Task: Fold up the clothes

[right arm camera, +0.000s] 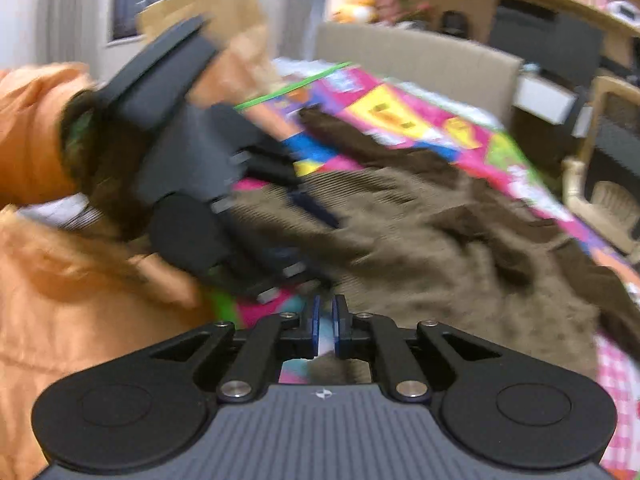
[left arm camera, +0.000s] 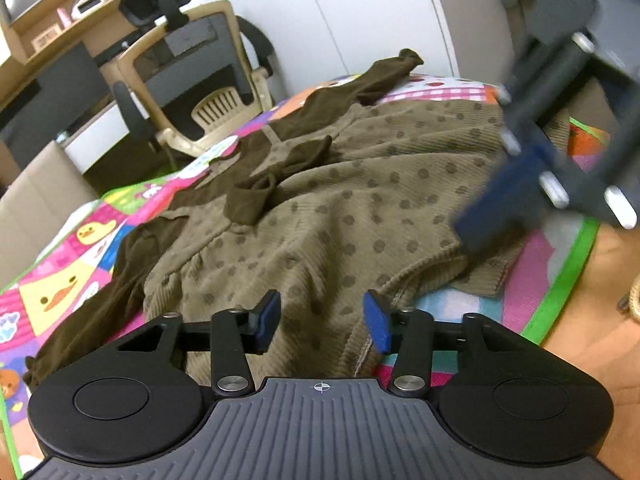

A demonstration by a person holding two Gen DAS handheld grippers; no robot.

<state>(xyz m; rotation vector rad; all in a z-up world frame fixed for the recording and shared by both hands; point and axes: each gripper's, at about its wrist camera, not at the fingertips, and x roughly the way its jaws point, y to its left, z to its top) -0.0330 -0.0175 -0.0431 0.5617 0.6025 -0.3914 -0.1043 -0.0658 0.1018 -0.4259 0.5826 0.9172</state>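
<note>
A tan corduroy dress (left arm camera: 360, 208) with brown dots, dark brown sleeves and a brown bow (left arm camera: 276, 176) lies spread and rumpled on a colourful patchwork mat (left arm camera: 76, 280). My left gripper (left arm camera: 322, 320) hovers open just above the near hem, with nothing between its blue pads. My right gripper (left arm camera: 480, 224), blurred, hangs over the dress's right hem corner. In the right wrist view the right gripper (right arm camera: 328, 326) has its blue pads almost together, and only mat shows in the narrow slit. The left gripper (right arm camera: 304, 236) is a blur over the dress (right arm camera: 460, 264) at the left.
A beige office chair (left arm camera: 200, 92) and a desk with shelves stand beyond the mat's far left edge. White cupboard doors (left arm camera: 360, 12) are behind. An orange sleeve (right arm camera: 60, 240) of the person fills the left of the right wrist view. A green border (left arm camera: 568, 276) edges the mat.
</note>
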